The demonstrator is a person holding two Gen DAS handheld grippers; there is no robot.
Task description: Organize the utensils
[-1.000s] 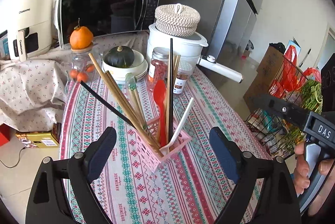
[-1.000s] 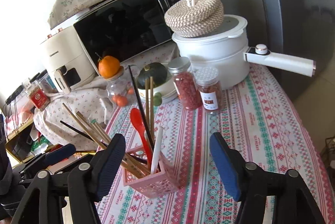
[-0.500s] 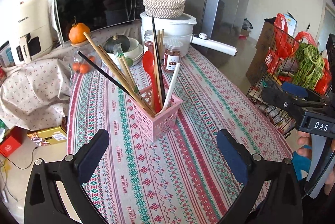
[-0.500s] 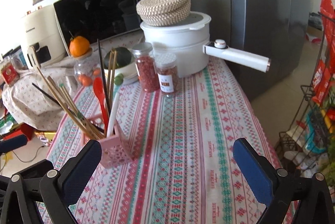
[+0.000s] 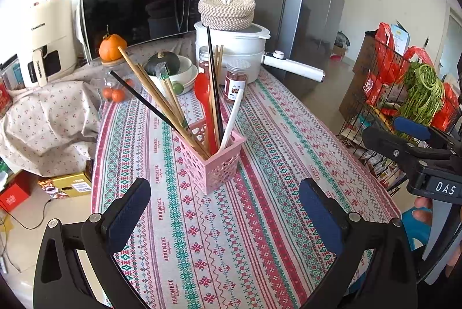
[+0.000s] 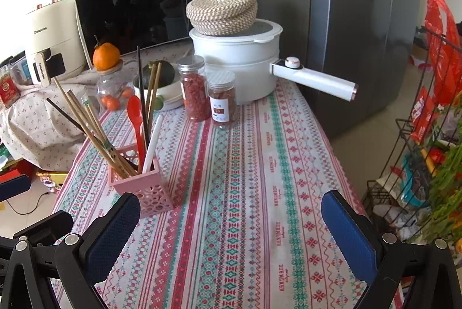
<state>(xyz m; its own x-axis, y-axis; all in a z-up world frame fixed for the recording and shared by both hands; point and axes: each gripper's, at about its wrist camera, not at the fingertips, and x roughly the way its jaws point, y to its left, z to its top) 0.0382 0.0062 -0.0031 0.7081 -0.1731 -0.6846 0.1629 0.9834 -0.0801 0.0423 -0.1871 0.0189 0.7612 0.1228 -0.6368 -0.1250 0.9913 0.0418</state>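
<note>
Showing only in the left view, fingers [image 5: 422, 208] hold the wide-open, empty right gripper [image 5: 410, 133].

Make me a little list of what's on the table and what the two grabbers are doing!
holder: pink basket standing upright on the striped tablecloth
inside it: wooden chopsticks, black chopsticks, red spoon, white spoon
behind it: two jars, white pot, microwave
left gripper: jaws wide apart, nothing between them, short of the basket
right gripper: jaws wide apart, nothing between them, basket to its left
utensils loose on the table: none visible
</note>
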